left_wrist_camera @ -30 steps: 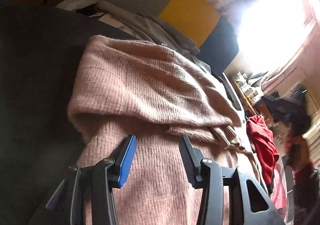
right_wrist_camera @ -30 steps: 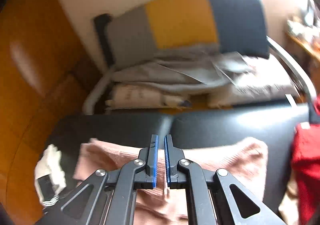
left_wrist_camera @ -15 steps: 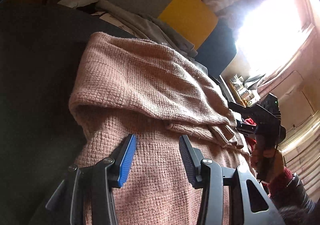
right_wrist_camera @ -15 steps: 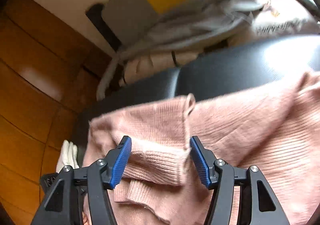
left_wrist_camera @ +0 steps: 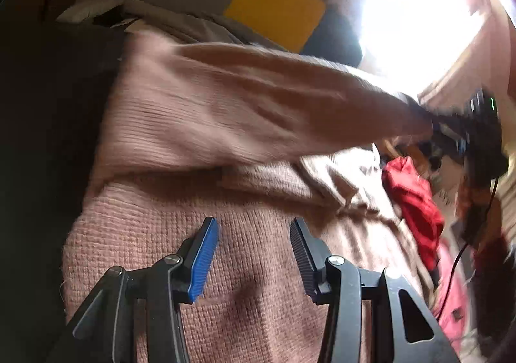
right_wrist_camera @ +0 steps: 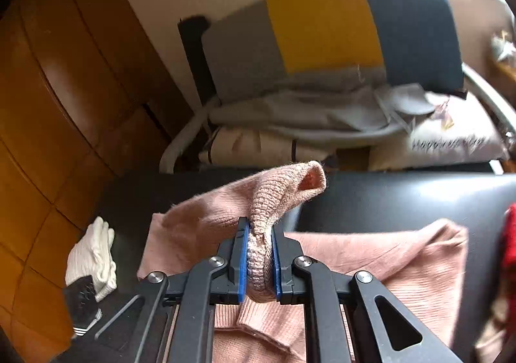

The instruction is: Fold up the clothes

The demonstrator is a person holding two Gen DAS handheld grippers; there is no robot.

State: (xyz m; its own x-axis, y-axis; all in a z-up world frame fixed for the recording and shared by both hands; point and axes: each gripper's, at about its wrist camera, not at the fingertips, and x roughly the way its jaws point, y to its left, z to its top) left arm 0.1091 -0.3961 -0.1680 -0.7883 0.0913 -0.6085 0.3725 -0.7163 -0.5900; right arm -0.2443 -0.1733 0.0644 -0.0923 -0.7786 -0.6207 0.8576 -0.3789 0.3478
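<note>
A pink knit sweater (left_wrist_camera: 251, 266) lies spread on a black padded surface (right_wrist_camera: 403, 195). My left gripper (left_wrist_camera: 253, 224) hovers just over the sweater's body. Its jaws are opening, and no fold of knit stands between the pads. My right gripper (right_wrist_camera: 259, 227) is closing, with its blue pads pressed on the sweater's ribbed sleeve cuff (right_wrist_camera: 283, 192). The cuff bulges up above the fingertips. In the left wrist view that sleeve (left_wrist_camera: 274, 105) stretches, blurred, up to the right gripper (left_wrist_camera: 464, 130). The sweater body (right_wrist_camera: 387, 259) lies flat beneath.
A red garment (left_wrist_camera: 412, 198) lies at the sweater's right end. Behind the surface a grey, yellow and navy pillow (right_wrist_camera: 322, 30) leans over stacked grey and cream clothes (right_wrist_camera: 290, 117). A white glove (right_wrist_camera: 93, 250) lies at the left edge beside wooden panelling (right_wrist_camera: 48, 105).
The right gripper opened over the sleeve, closed on its cuff and lifted it off the sweater. In the left wrist view the sleeve now stretches up to the right. The left gripper barely shifted.
</note>
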